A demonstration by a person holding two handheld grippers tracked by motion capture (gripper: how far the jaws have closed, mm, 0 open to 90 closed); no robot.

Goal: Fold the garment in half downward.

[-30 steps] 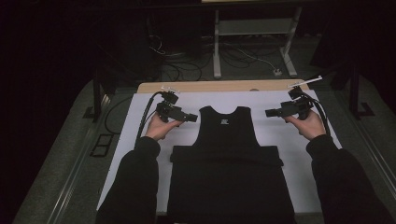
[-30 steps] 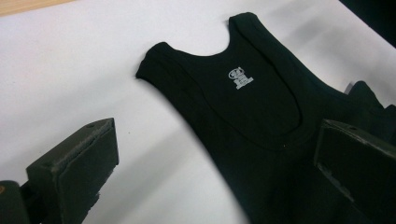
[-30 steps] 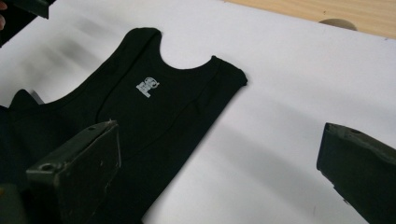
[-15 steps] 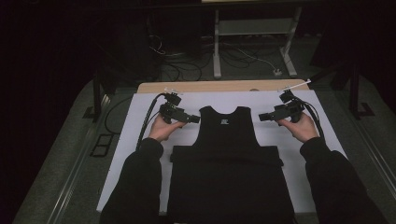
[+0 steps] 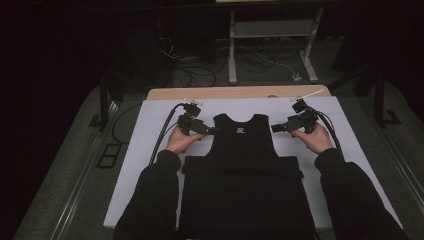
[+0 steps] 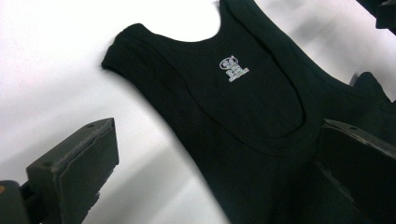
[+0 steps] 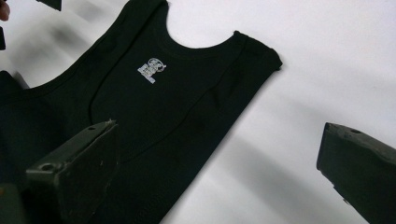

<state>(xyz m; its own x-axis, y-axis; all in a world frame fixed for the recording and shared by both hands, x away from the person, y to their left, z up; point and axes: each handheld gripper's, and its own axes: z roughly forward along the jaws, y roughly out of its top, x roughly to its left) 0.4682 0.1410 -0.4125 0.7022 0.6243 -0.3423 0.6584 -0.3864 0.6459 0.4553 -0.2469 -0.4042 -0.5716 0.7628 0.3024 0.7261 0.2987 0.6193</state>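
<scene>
A black tank top (image 5: 242, 150) lies flat on a white sheet (image 5: 150, 150), neck toward the far side and lower part folded up in a band. My left gripper (image 5: 209, 131) points right at the top's left shoulder strap. My right gripper (image 5: 275, 128) points left at the other strap. In the left gripper view, the left gripper (image 6: 217, 135) is open, jaws wide, over the strap and the white neck label (image 6: 233, 69). In the right gripper view, the right gripper (image 7: 219, 140) is open above the strap edge of the tank top (image 7: 154, 102); nothing is held.
The sheet covers a wooden table whose far edge (image 5: 240, 92) shows. Behind it on the floor stand a white metal frame (image 5: 270, 45) and loose cables (image 5: 195, 70). A cable (image 5: 162, 130) trails from the left gripper off the table's left side.
Both grippers have moved inward toward the tank top's shoulder straps, the right one more than the left. The tank top has not moved.
</scene>
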